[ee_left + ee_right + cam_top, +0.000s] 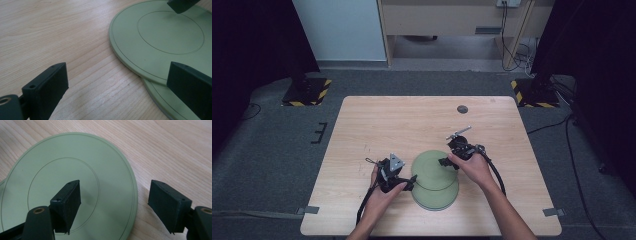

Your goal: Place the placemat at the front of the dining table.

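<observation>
I see a pale wooden desk [377,120] on grey carpet, with dark curtains at both sides and a light wall behind. Two green plates lie stacked near its front edge, the top plate [432,170] shifted back off the lower plate [437,200]. My left tongs [404,183] stand apart, straddling the stack's left rim. My right tongs [447,162] stand apart across the top plate's right rim. The left gripper view shows the overlap [147,78]; the right gripper view shows the plate's inner ring [62,195].
</observation>
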A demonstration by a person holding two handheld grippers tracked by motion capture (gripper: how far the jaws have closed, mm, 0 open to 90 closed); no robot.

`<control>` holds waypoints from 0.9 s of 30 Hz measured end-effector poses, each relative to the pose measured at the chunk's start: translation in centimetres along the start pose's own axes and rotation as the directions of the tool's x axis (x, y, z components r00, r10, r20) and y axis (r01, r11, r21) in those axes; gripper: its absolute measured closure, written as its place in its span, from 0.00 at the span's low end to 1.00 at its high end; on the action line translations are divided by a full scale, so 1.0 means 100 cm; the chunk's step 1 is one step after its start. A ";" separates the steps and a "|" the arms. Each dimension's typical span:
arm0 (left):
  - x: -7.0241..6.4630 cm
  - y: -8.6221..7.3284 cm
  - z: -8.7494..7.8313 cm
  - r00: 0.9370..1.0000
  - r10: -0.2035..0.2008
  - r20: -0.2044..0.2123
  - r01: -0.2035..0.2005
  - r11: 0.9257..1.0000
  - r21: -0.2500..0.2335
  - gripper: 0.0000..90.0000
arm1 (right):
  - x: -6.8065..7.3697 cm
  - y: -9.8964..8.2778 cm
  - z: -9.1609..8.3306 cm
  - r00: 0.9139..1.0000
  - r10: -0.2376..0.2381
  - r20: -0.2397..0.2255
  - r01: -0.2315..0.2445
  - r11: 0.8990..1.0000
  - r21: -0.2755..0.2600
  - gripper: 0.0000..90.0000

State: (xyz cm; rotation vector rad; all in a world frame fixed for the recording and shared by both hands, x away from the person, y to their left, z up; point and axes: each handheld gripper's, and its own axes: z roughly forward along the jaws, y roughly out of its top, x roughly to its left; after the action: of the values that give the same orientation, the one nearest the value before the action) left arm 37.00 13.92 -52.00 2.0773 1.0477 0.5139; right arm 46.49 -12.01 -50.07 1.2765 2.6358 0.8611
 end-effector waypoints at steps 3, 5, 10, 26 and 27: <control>0.000 0.001 0.001 1.000 0.005 -0.004 -0.005 1.000 -0.004 0.03 | 0.000 -0.002 0.003 1.000 -0.002 -0.008 0.002 1.000 0.012 0.28; 0.000 0.001 0.002 1.000 0.003 -0.006 -0.003 1.000 -0.005 0.04 | 0.000 -0.002 0.005 1.000 0.000 -0.015 0.000 1.000 0.012 0.28; 0.001 0.003 0.003 1.000 -0.005 -0.006 0.005 1.000 -0.011 0.03 | -0.003 -0.004 0.008 0.999 0.015 -0.045 -0.015 1.000 0.010 0.26; 0.004 0.000 0.010 0.999 -0.026 -0.025 0.026 1.000 0.013 0.04 | -0.006 -0.005 0.009 0.992 0.060 -0.107 -0.061 0.998 -0.008 0.28; 0.004 0.000 0.009 0.999 -0.028 -0.028 0.028 1.000 0.013 0.04 | -0.006 -0.006 0.009 0.993 0.057 -0.106 -0.058 0.998 -0.009 0.28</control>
State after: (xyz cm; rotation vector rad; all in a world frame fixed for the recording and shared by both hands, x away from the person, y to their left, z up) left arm 37.85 13.84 -52.58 2.0698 1.0983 0.5246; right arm 46.78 -12.31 -51.25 1.3457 2.6811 0.9781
